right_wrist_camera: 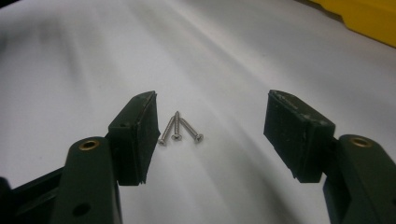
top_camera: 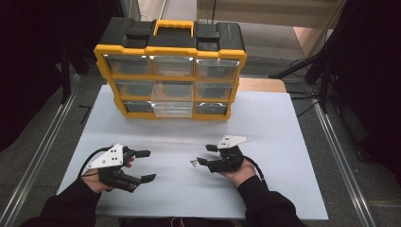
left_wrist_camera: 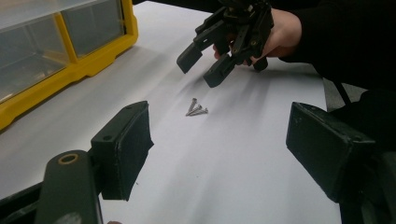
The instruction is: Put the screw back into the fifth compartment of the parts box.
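While both forearms rested at the near edge of the white table, the left gripper lay on its side near the front left with its jaws spread wide and nothing between them. Across from it, the right gripper pointed toward the middle of the sheet, its jaws parted but less widely, gripping nothing. Three small silver screws lay loose on the table, fanned out from one point so their tips nearly met; in the right gripper view they sat between the two pads, closer to the left-hand pad and touching neither.

Farther back stood a yellow and black organizer, tilted so its face of clear drawers looked up at me. Nine drawers showed in three rows of three. The bottom middle drawer was pulled forward of the frame and looked paler than its neighbours. Through the plastic I could not tell what any drawer held. A yellow carry handle topped the case.
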A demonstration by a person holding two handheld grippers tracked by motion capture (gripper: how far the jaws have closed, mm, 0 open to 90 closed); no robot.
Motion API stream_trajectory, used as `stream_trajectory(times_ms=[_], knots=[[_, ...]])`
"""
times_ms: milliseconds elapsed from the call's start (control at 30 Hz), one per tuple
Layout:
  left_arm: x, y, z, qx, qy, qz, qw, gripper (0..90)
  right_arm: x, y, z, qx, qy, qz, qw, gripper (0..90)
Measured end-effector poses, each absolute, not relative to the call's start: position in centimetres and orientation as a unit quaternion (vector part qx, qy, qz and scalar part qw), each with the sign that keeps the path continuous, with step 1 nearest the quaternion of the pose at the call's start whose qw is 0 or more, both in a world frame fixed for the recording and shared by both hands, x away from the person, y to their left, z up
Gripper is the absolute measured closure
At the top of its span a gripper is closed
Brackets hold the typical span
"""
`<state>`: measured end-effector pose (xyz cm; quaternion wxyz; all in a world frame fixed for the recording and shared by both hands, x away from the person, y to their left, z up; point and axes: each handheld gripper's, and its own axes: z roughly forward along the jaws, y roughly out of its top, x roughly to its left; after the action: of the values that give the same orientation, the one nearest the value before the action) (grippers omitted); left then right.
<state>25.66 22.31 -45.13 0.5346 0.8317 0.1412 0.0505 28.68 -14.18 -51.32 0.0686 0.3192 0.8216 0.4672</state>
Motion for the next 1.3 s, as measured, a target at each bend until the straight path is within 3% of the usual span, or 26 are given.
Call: stream_trajectory(times_ms=[300, 633, 1033, 1300], knots=[[25.6, 22.3, -45.1, 0.829, 0.142, 0.052, 0.538, 21.8, 28.9, -13.3, -51.7, 0.308, 0.84, 0.441, 0.071, 46.3], [25.6, 22.2, -45.1, 0.831, 0.139, 0.053, 0.535, 21.8, 29.4, -12.8, -51.8, 0.302, 0.85, 0.424, 0.08, 63.8], [25.7, 22.3, -45.1, 0.83, 0.142, 0.053, 0.536, 21.8, 29.8, -12.0, -51.9, 0.297, 0.864, 0.4, 0.074, 74.3], [25.7, 22.3, -45.1, 0.83, 0.143, 0.055, 0.536, 21.8, 29.8, -11.6, -51.9, 0.278, 0.871, 0.396, 0.083, 73.5]])
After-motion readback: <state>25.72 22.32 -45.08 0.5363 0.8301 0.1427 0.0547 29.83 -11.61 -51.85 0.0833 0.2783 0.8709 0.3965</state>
